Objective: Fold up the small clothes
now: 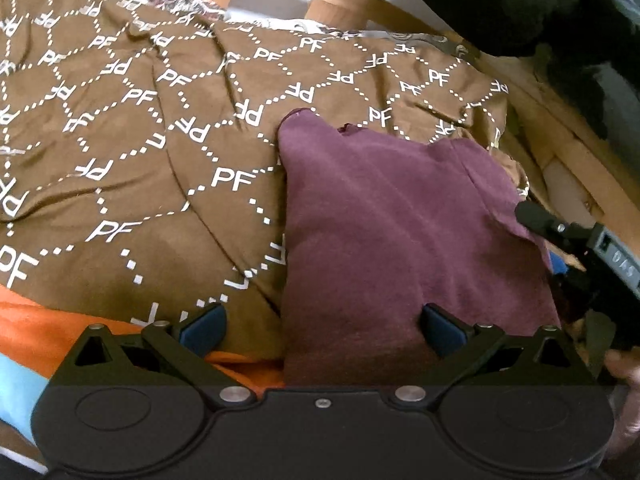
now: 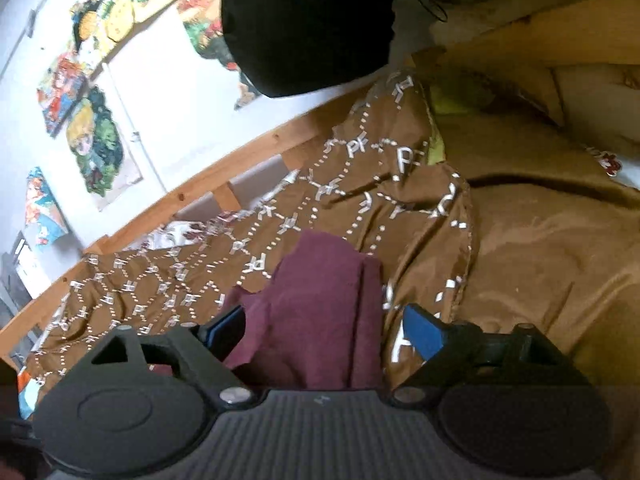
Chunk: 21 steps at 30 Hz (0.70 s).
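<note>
A maroon garment (image 1: 400, 220) lies folded on a brown bedspread (image 1: 140, 140) printed with white "PF" letters and dotted lines. My left gripper (image 1: 322, 328) hovers open over its near edge, one blue pad above the cloth and the other above the bedspread. One black finger (image 1: 534, 216) of the right gripper rests at the garment's right edge. In the right wrist view the maroon garment (image 2: 316, 312) lies between the wide-apart pads of my right gripper (image 2: 324, 332), which is open; the pads do not press on it.
An orange cloth (image 1: 48, 332) and a light blue one (image 1: 16, 392) lie at the near left. A wooden bed rail (image 2: 224, 160) runs along a white wall with colourful pictures (image 2: 96, 140). A black garment (image 2: 308, 20) hangs above. A hand (image 1: 624, 364) shows at the right.
</note>
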Each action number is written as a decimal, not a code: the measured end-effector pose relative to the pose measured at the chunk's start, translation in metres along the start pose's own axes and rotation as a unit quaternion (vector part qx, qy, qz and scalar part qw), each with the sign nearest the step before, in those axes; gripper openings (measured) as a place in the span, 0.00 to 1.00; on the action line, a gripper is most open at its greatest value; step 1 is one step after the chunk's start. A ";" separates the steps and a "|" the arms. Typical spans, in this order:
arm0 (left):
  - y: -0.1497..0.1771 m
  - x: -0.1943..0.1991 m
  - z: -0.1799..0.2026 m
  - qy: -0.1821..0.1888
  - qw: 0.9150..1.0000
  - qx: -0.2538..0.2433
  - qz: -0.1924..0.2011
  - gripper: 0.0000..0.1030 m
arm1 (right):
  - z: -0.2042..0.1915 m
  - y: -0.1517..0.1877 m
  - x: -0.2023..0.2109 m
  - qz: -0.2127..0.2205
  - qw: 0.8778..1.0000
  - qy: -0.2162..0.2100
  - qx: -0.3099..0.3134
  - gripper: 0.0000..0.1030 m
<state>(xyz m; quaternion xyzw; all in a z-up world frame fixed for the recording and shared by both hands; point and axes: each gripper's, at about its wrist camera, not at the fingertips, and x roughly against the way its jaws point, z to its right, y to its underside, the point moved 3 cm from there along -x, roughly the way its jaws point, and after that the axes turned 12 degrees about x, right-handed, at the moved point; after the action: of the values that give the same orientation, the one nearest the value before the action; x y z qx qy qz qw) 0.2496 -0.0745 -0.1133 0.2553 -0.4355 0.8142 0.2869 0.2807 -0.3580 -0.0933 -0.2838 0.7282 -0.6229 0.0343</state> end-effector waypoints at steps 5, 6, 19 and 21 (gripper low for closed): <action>0.003 -0.002 0.004 0.006 1.000 -0.014 -0.001 1.00 | -0.001 0.001 0.001 -0.008 1.000 0.001 0.001 0.62; 0.003 -0.002 0.004 0.011 1.000 -0.015 -0.004 0.99 | 0.001 0.002 0.002 -0.008 1.000 0.001 -0.008 0.59; -0.003 -0.018 0.000 0.063 0.993 0.015 -0.098 0.91 | 0.006 0.006 -0.002 -0.027 0.999 0.019 -0.014 0.53; -0.007 -0.020 0.000 0.062 0.992 0.026 -0.110 0.88 | 0.004 0.006 -0.002 -0.030 0.999 0.025 -0.009 0.53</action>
<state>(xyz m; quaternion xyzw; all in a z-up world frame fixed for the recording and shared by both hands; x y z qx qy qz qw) 0.2682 -0.0757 -0.1225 0.2578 -0.3648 0.8028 0.3949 0.2815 -0.3600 -0.1006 -0.2905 0.7256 -0.6238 -0.0050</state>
